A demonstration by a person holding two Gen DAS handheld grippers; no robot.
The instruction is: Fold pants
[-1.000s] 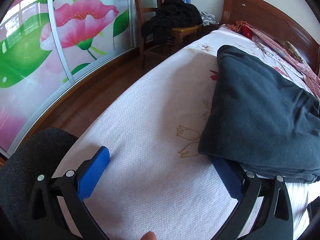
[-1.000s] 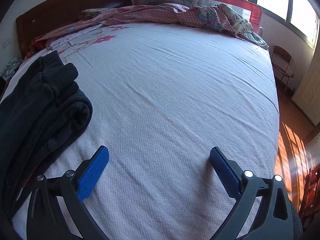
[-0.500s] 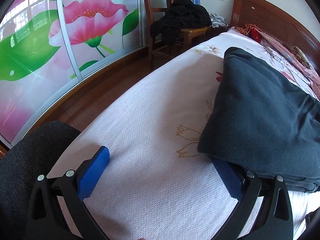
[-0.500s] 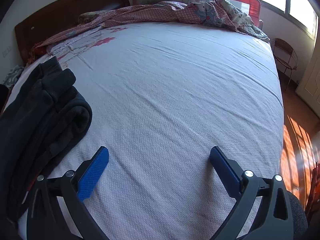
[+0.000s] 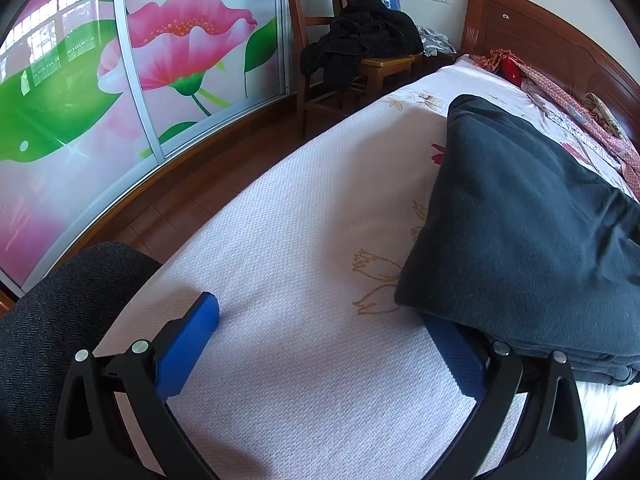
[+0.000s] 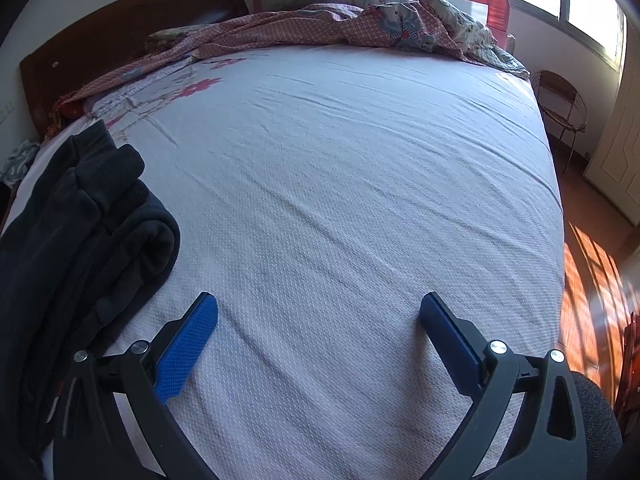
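Note:
The dark pants (image 5: 532,216) lie folded in a thick stack on the white bedsheet (image 5: 304,248). In the right wrist view the pants (image 6: 76,224) show as layered folds at the left. My left gripper (image 5: 320,312) is open over the sheet. Its right finger (image 5: 456,352) is tucked under the near corner of the pants. My right gripper (image 6: 320,312) is open and empty over bare sheet (image 6: 340,168), to the right of the pants and apart from them.
A wooden chair (image 5: 320,60) piled with dark clothes stands by the flowered sliding wardrobe door (image 5: 120,80). A patterned quilt (image 6: 320,28) lies along the headboard (image 6: 120,24). A wire stand (image 6: 560,104) is beside the bed. The bed edge drops to wooden floor on both sides.
The left wrist view has shifted a little, with the chair and pants sliding right. The right wrist view has pulled back slightly. Both grippers stay open.

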